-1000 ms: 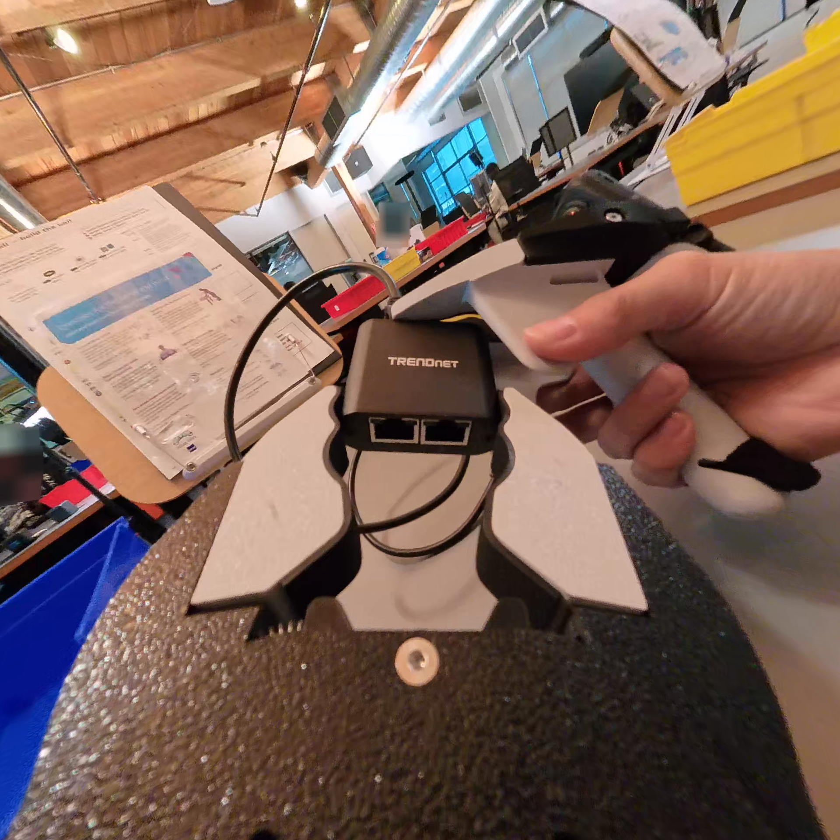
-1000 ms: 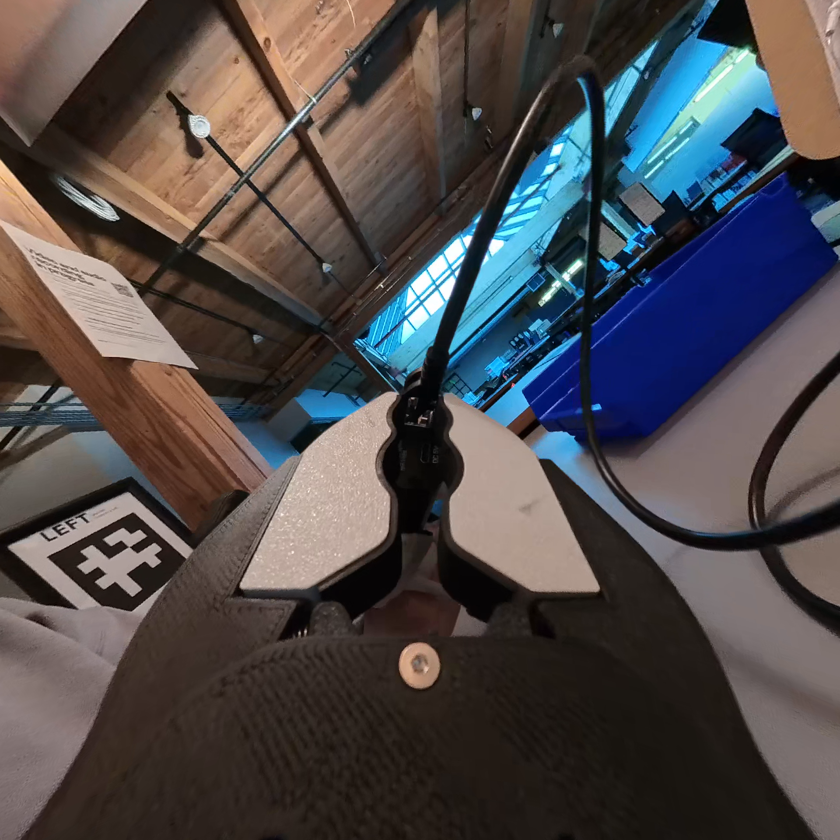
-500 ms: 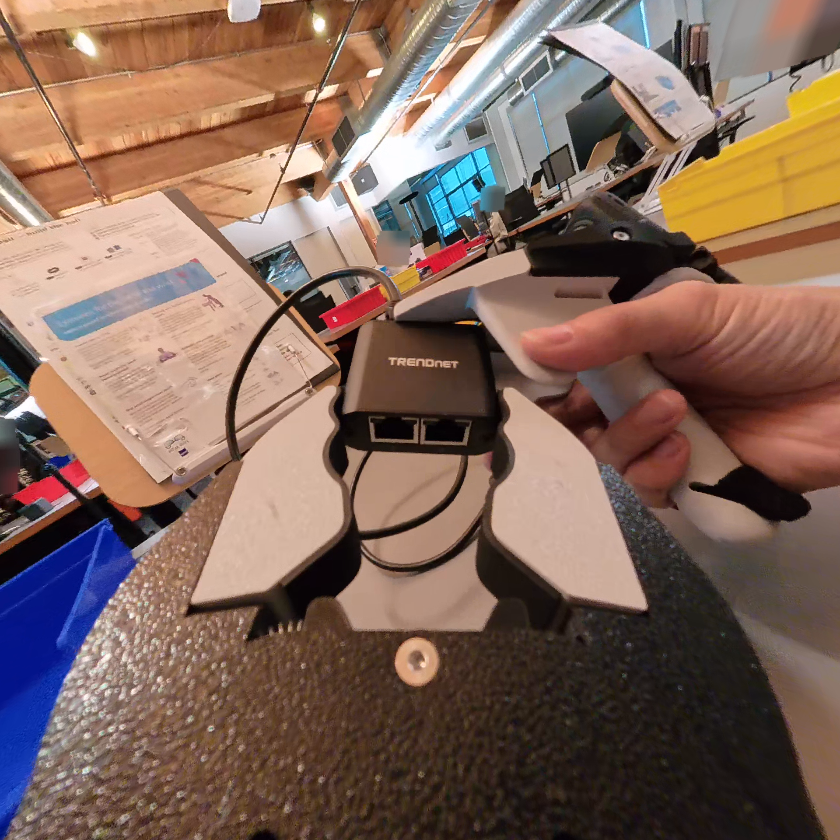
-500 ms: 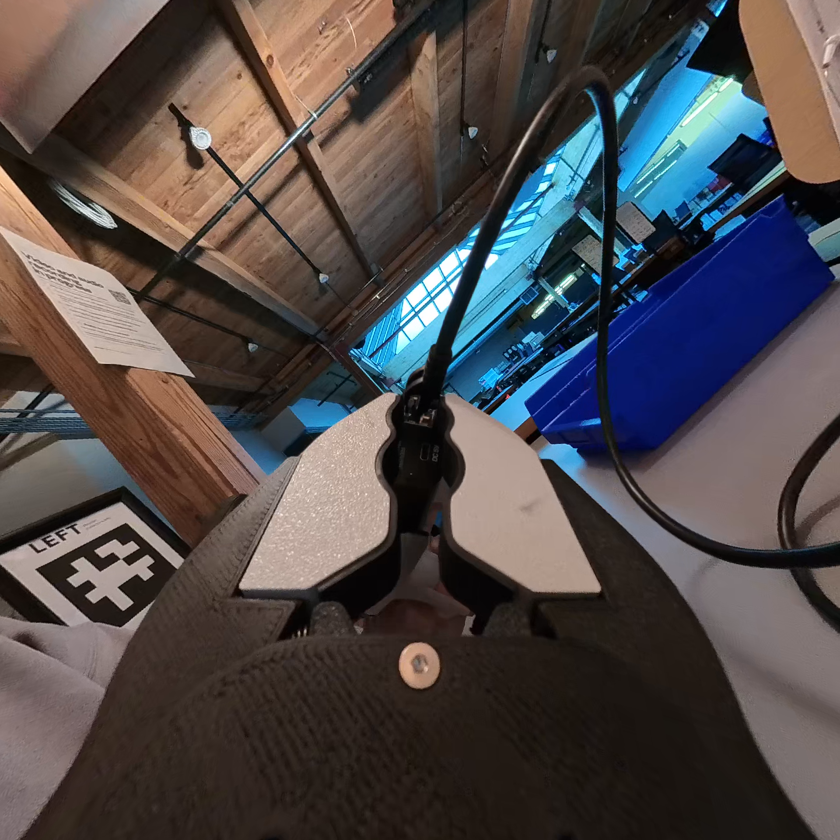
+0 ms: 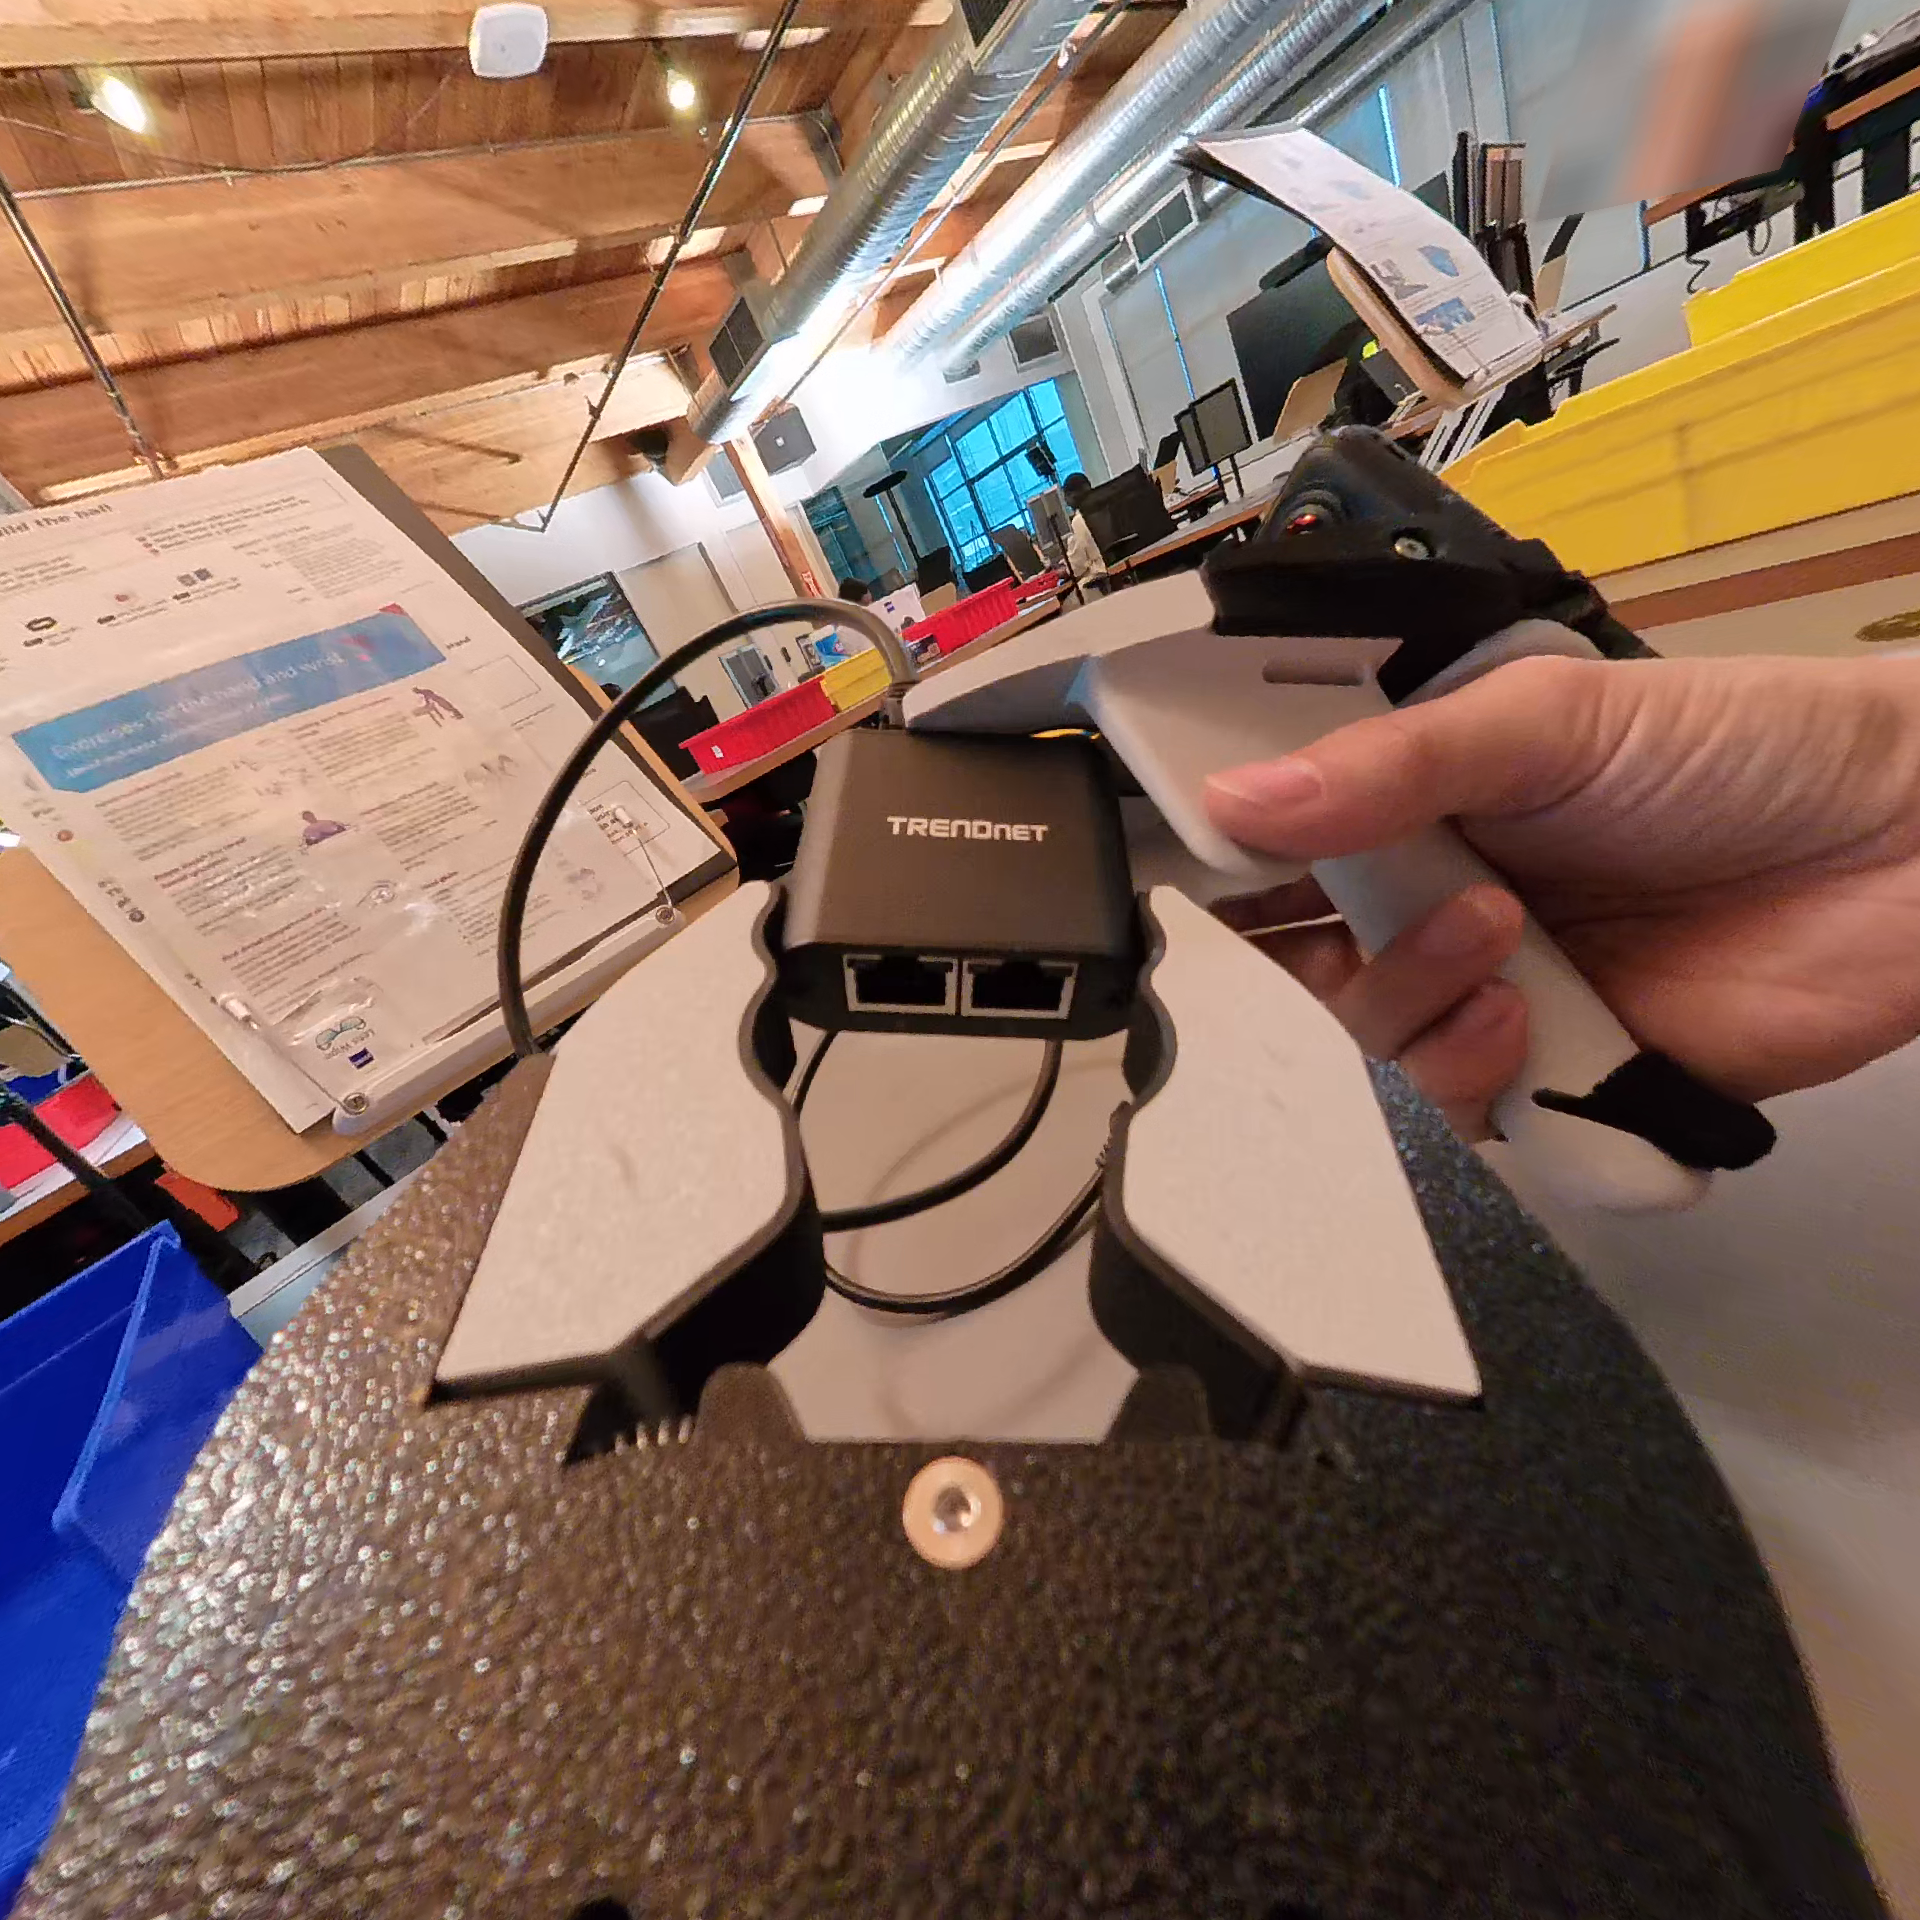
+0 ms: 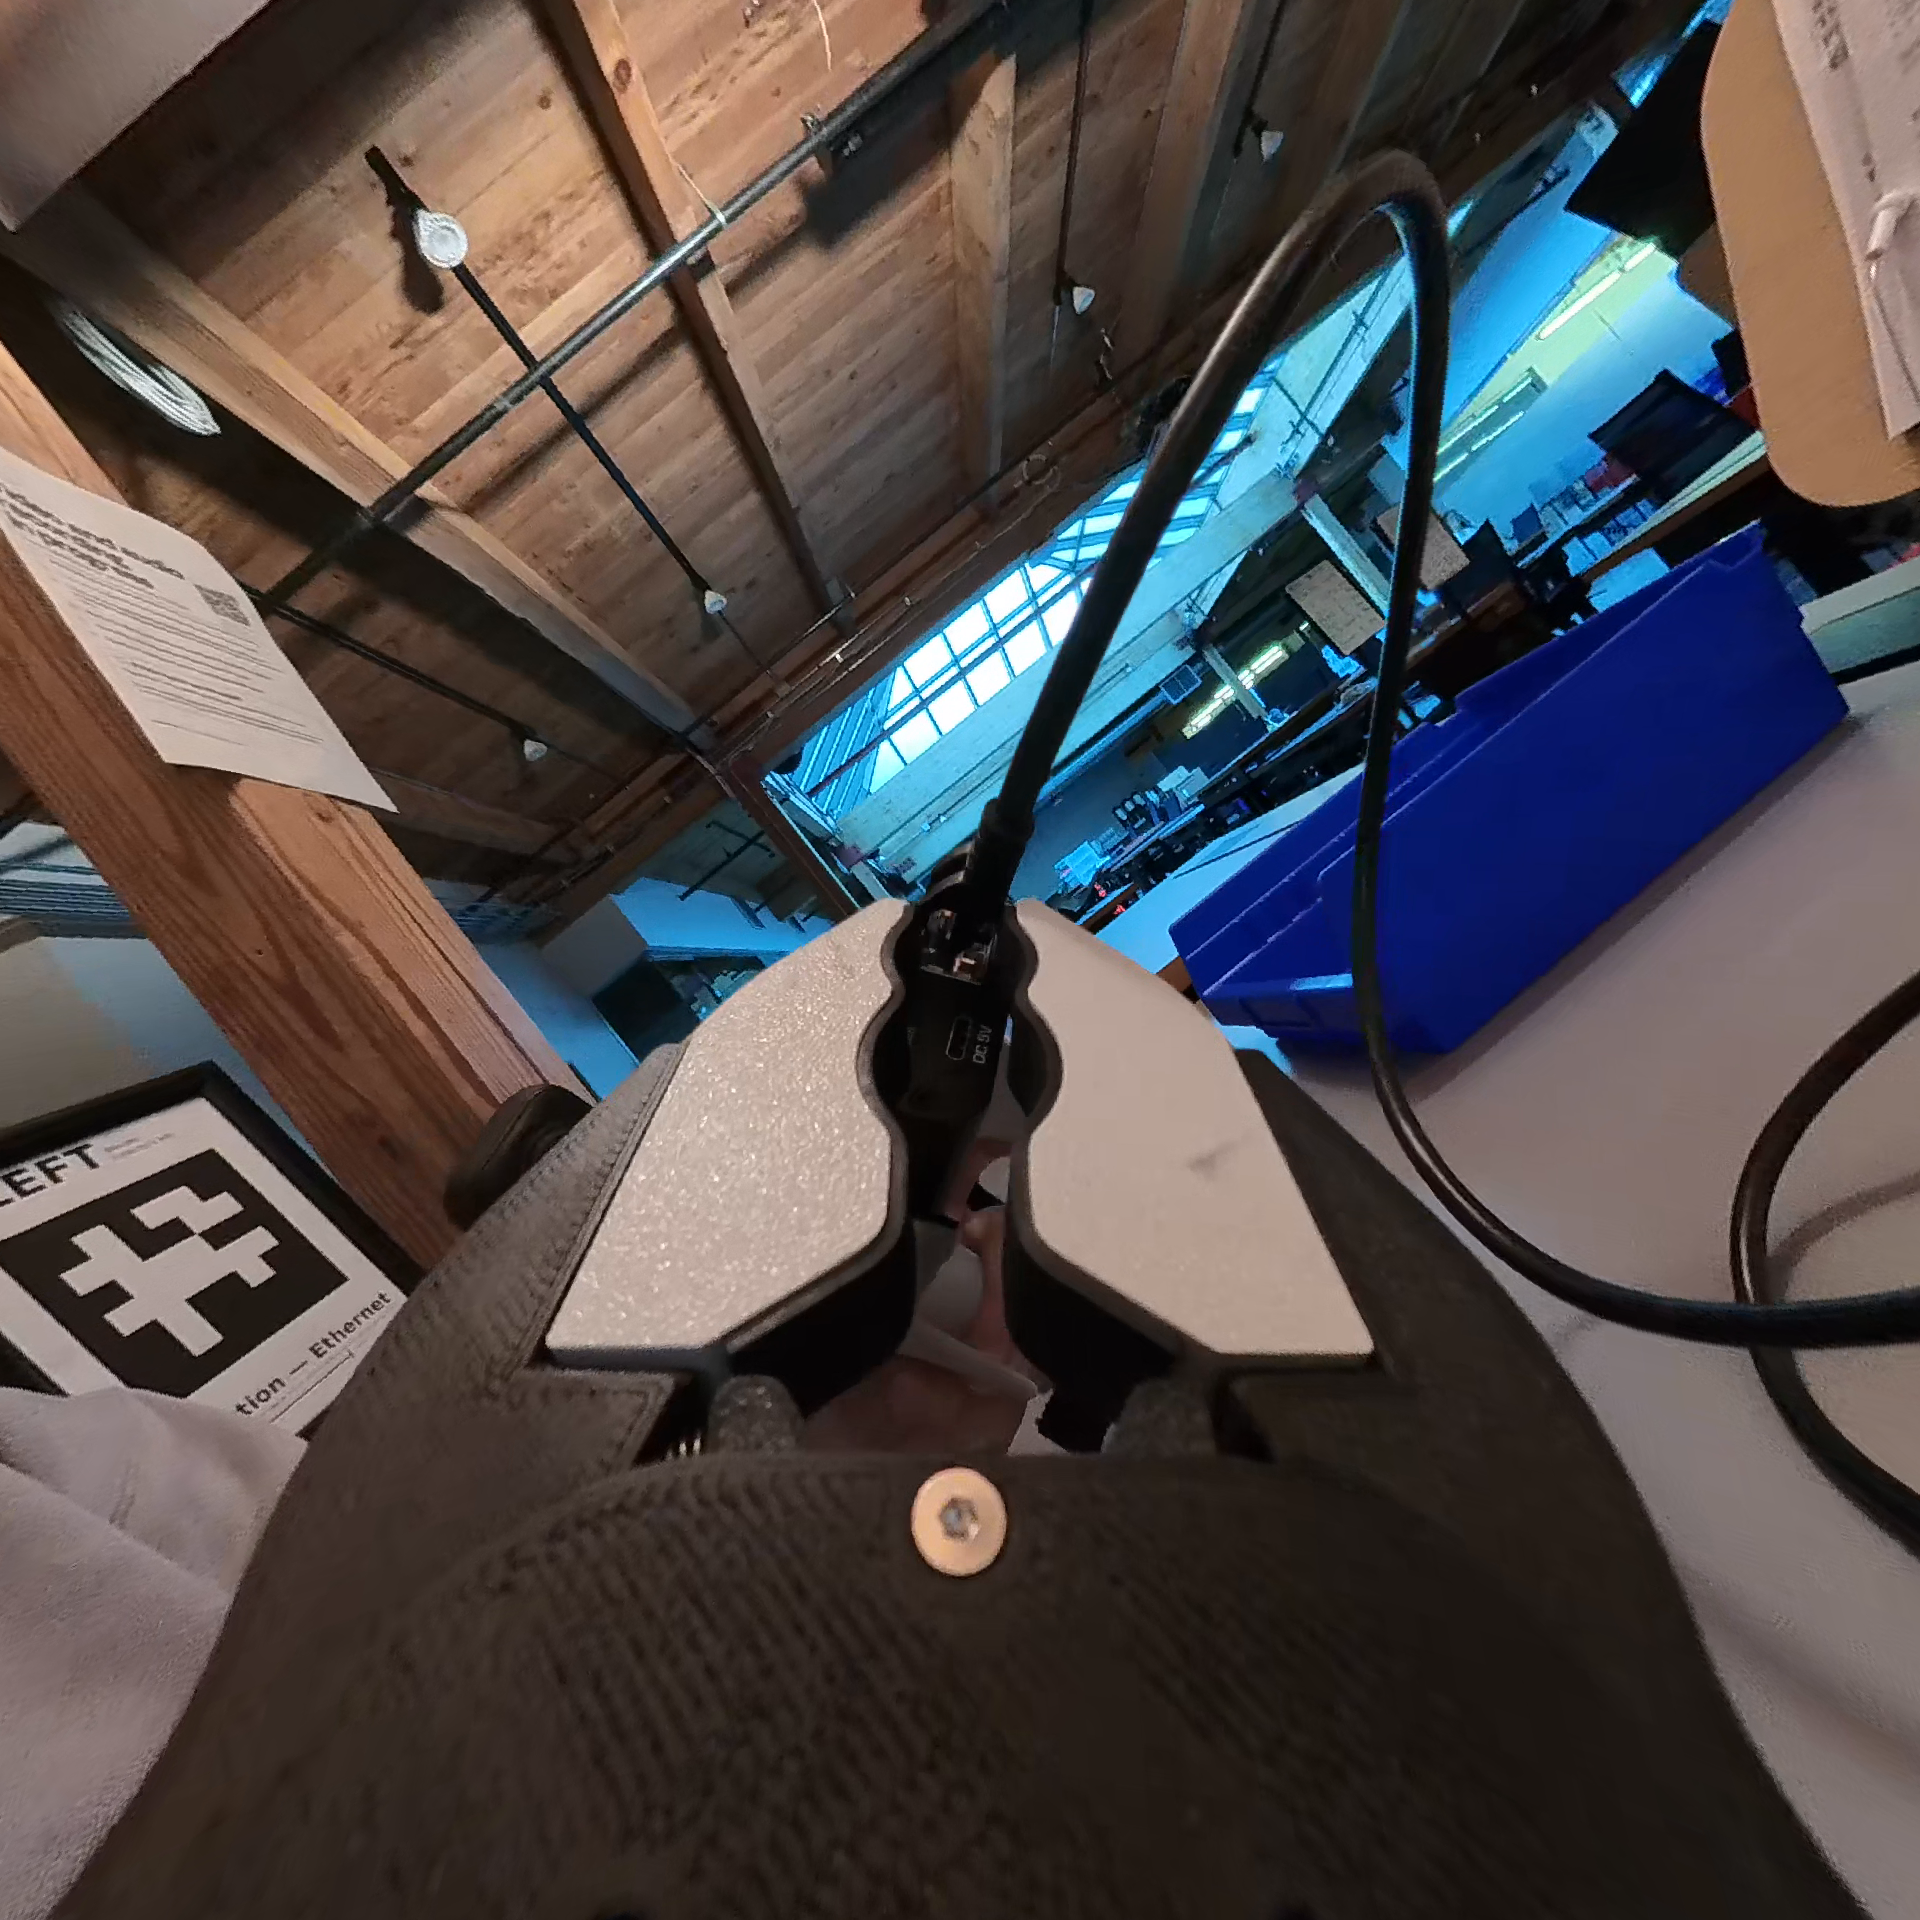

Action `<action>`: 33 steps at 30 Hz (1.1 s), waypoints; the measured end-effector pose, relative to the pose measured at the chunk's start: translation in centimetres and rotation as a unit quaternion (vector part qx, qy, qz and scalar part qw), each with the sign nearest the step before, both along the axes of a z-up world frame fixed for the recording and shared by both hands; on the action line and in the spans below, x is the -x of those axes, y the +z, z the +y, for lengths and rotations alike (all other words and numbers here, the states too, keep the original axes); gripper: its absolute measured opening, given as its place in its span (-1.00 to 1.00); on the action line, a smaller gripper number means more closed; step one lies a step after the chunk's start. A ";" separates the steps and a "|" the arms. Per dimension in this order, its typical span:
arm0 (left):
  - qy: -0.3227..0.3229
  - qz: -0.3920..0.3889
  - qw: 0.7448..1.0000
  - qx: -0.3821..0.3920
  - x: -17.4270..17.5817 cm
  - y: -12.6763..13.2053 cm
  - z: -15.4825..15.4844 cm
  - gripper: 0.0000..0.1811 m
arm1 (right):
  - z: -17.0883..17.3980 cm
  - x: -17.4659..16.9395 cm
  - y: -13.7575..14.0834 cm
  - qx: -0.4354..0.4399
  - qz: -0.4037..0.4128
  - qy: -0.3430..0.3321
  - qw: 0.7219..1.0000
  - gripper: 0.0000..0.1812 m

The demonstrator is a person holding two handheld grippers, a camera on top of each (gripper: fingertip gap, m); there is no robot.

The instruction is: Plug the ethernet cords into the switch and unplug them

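A small black switch (image 5: 961, 862) is held in the air between both grippers. My left gripper (image 5: 956, 940) is shut on its two sides. Its two front ports (image 5: 900, 984) face the camera and are empty. My right gripper (image 5: 1195, 665), held by a hand (image 5: 1610, 862), clamps the switch's far end from above. In the right wrist view my right gripper (image 6: 956, 956) is shut on the switch's thin edge (image 6: 951, 1049). A thin black cord (image 6: 1392, 520) is plugged in at the fingertips and arcs up and right. The cord (image 5: 540, 831) also loops left in the left wrist view.
A clipboard with a printed sheet (image 5: 291, 790) stands at left. A blue bin (image 5: 62, 1455) sits low left, also in the right wrist view (image 6: 1507, 831). Yellow bins (image 5: 1714, 416) line the right. A thicker black cable (image 6: 1787, 1247) lies on the grey table (image 6: 1662, 1039). A wooden post (image 6: 260, 935) stands left. Left and right tips are no more than a few centimetres apart.
Both grippers and the switch have tilted and shifted slightly together. Both grips are unchanged and the ports stay empty.
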State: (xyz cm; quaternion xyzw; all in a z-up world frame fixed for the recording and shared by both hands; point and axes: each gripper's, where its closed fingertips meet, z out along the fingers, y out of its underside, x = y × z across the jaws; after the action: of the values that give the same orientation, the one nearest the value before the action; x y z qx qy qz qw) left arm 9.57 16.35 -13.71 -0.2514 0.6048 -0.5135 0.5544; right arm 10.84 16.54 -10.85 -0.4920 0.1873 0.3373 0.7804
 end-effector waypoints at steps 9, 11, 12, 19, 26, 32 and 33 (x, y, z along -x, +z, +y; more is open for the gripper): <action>0.001 0.007 1.000 -0.004 -0.1 -0.3 0.0 -0.33 | 0.0 -0.3 -0.4 0.013 0.005 0.000 1.000 -0.85; 0.000 0.008 1.000 0.000 -0.2 -0.4 0.1 -0.33 | 0.0 -0.3 -0.4 0.012 0.013 0.004 1.000 -0.85; 0.000 0.011 1.000 0.001 -0.2 -0.4 0.1 -0.33 | 0.1 -0.4 -0.5 0.013 0.018 0.001 1.000 -0.85; 0.001 0.010 1.000 0.009 -0.1 -0.2 0.3 -0.33 | 0.3 -0.4 -0.4 0.011 0.032 -0.001 0.999 -0.85; -0.017 0.020 0.999 0.046 0.0 -0.1 0.2 -0.33 | 0.3 -0.4 -0.4 0.010 0.045 -0.002 0.999 -0.86; -0.011 0.024 0.999 0.041 -0.2 -0.4 0.5 -0.33 | 0.5 -0.6 -1.0 0.021 0.047 -0.012 0.999 -0.87; -0.011 0.024 0.999 0.039 -0.3 -0.4 0.6 -0.33 | 0.5 -0.6 -1.1 0.019 0.048 -0.010 0.999 -0.87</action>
State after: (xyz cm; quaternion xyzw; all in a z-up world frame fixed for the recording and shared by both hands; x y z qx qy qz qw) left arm 9.82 16.92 -14.15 -0.2788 0.5998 -0.5365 0.5241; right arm 11.48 17.01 -11.91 -0.4882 0.2361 0.3493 0.7641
